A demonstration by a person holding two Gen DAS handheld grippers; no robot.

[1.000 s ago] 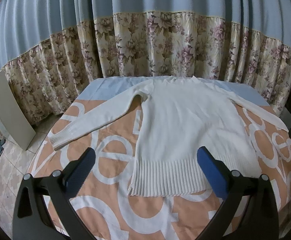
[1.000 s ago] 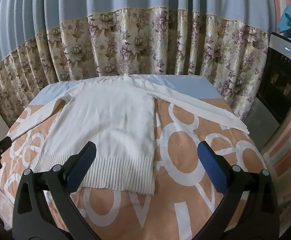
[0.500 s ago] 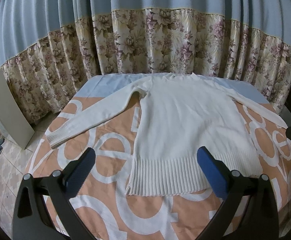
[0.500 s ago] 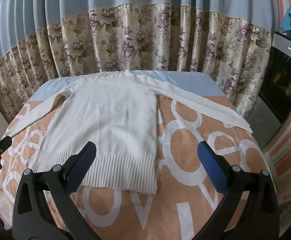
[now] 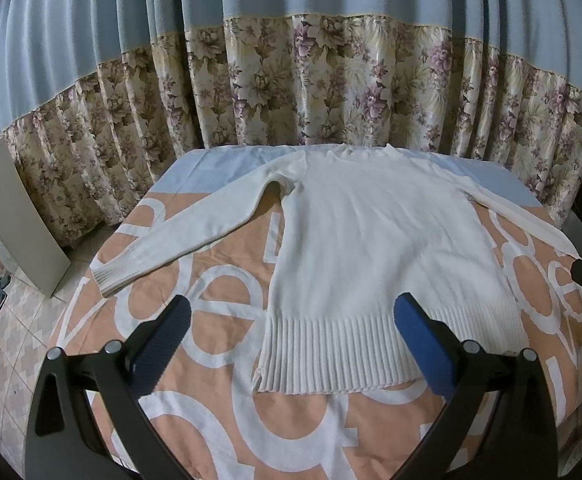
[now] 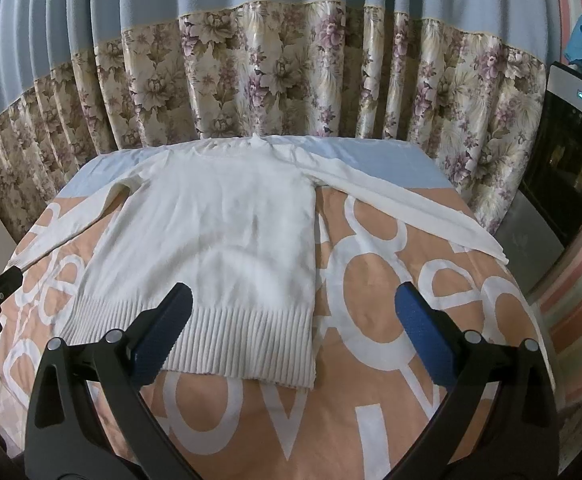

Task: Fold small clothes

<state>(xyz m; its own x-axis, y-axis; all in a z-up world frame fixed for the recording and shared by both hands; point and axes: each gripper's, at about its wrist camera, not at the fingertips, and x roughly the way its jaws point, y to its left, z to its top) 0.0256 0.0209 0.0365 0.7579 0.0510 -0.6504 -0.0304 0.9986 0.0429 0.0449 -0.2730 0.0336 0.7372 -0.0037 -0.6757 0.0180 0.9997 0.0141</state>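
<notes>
A white knit long-sleeved sweater lies flat, front up, on the orange and white patterned cloth, its ribbed hem nearest me and both sleeves spread outward. It also shows in the right wrist view. My left gripper is open and empty, hovering near the hem's left part. My right gripper is open and empty, hovering near the hem's right corner. Neither gripper touches the sweater.
A blue and floral curtain hangs behind the surface. A pale board leans at the left over tiled floor. A dark appliance stands at the right. The right sleeve reaches toward the surface's right edge.
Both grippers have drawn back and tilted slightly, so the sweater sits a little lower and farther in both views. Both stay open. The sweater has not moved.
</notes>
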